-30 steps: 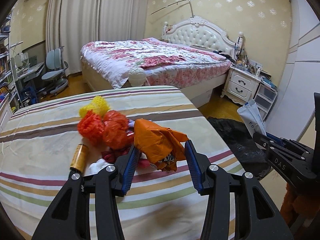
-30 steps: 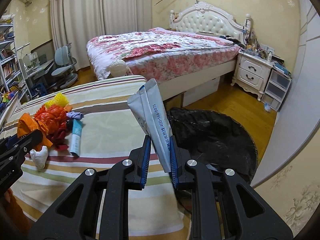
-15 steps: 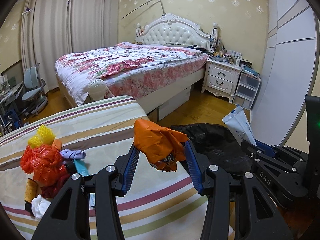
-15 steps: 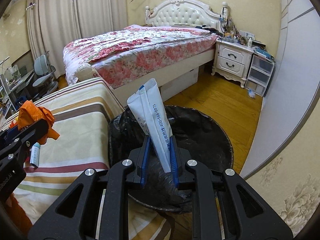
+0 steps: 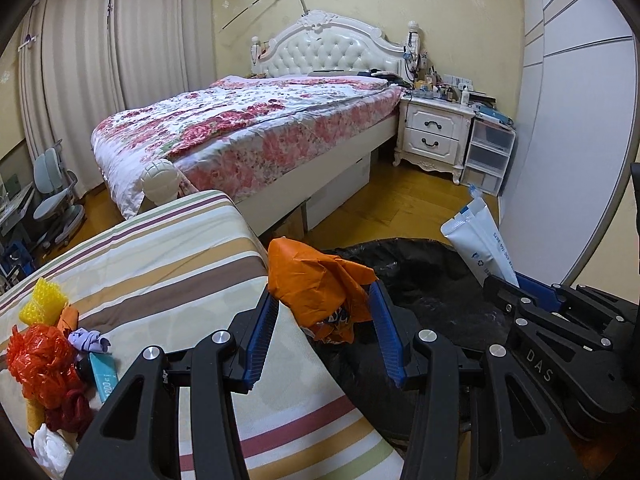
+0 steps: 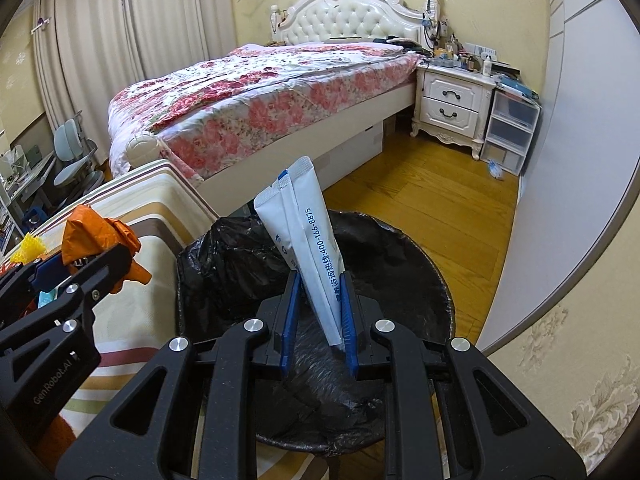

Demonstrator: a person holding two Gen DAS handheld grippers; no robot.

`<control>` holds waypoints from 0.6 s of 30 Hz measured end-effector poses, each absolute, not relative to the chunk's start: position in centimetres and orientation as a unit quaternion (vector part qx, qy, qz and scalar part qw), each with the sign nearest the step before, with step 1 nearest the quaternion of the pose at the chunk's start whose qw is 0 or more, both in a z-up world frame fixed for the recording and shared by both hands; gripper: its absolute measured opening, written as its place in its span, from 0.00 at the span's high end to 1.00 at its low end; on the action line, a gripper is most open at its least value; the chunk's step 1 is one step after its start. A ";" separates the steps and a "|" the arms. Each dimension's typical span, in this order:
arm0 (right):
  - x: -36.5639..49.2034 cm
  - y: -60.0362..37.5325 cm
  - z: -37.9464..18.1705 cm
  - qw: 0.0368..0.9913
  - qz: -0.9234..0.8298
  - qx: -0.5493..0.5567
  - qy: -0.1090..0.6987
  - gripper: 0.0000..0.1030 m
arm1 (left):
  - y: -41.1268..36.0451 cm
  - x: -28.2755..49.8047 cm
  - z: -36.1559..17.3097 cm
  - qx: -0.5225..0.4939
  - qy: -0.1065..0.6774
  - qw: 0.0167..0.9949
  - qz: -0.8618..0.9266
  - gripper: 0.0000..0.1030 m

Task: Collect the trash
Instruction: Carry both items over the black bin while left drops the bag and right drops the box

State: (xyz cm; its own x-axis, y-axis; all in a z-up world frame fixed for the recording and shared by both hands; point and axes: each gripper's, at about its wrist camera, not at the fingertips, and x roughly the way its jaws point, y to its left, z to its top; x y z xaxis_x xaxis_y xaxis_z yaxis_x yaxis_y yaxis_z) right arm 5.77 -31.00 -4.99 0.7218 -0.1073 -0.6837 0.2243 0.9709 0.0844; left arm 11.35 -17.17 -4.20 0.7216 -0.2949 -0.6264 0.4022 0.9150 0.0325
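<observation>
One upright white packet (image 6: 304, 240), top tilted left

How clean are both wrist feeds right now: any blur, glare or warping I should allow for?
Left wrist view: sharp, warm indoor light, the orange wrapper crisp; strong fisheye bowing of the wardrobe edge and dark corner vignette. Right wrist view: equally sharp, print on the white sachet legible, faint sheen on the black bin liner, little detail inside.

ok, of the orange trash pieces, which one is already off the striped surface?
The crumpled orange wrapper, clamped in the left gripper beside the black bin. The crinkly orange-red plastic bag lies in the pile.
</observation>
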 end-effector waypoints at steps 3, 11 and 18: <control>6.1 -31.5 -5.1 0.923 -0.092 0.088 0.362 0.81 | -17.7 11.8 -4.6 0.086 0.328 0.922 -0.188 0.54; 6.4 -32.6 -5.5 0.920 -0.099 0.100 0.367 0.72 | -18.1 11.9 -5.0 0.091 0.329 0.923 -0.179 0.33; 5.8 -32.7 -5.5 0.918 -0.111 0.103 0.366 0.63 | -17.4 11.5 -4.9 0.088 0.331 0.924 -0.169 0.25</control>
